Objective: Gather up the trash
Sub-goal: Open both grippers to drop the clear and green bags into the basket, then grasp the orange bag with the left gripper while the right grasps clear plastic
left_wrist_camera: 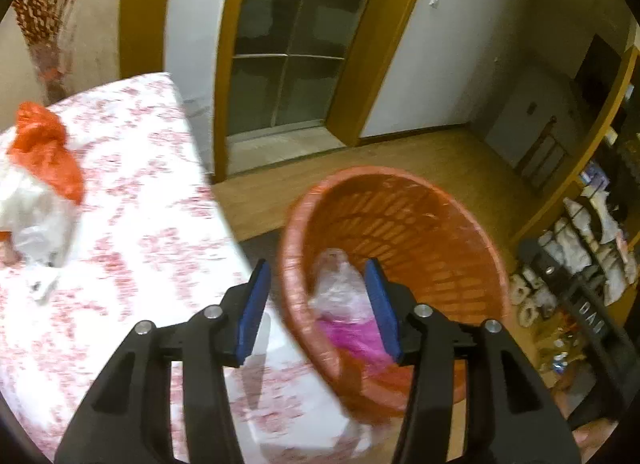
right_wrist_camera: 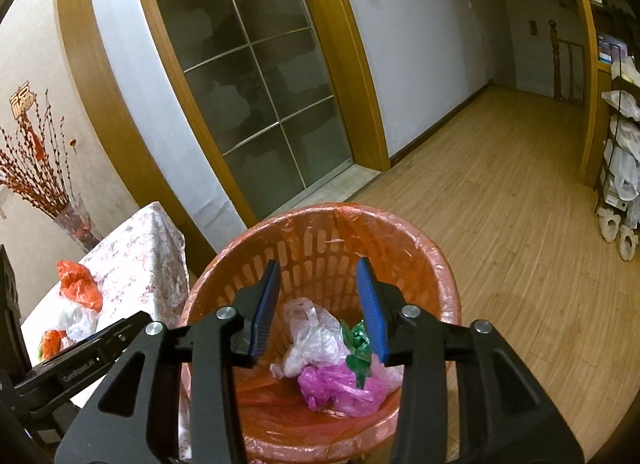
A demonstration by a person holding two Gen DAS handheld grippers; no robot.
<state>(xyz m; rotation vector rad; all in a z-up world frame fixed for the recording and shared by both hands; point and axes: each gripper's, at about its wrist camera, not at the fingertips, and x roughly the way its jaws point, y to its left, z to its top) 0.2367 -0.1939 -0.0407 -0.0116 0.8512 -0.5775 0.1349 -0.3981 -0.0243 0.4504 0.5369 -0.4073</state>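
An orange slotted basket (left_wrist_camera: 404, 200) with an orange liner stands on the floor by the table. In the right wrist view the basket (right_wrist_camera: 336, 212) holds a clear bag (right_wrist_camera: 312, 334), a green bag (right_wrist_camera: 358, 342) and a pink bag (right_wrist_camera: 336, 386). My right gripper (right_wrist_camera: 318, 264) hangs open above them, with nothing between its pads. My left gripper (left_wrist_camera: 318, 268) is open over the basket's near rim; the clear bag (left_wrist_camera: 340, 284) and the pink bag (left_wrist_camera: 354, 338) show beyond its pads, apart from them. An orange bag (left_wrist_camera: 44, 152) and a white bag (left_wrist_camera: 32, 224) lie on the floral tablecloth (left_wrist_camera: 140, 204).
A glass sliding door (right_wrist_camera: 256, 92) in a wooden frame stands behind the basket. Wooden floor (right_wrist_camera: 500, 224) stretches to the right. A rack with slippers and bags (left_wrist_camera: 576, 256) stands at the right. A vase of red branches (right_wrist_camera: 68, 220) sits at the table's far end.
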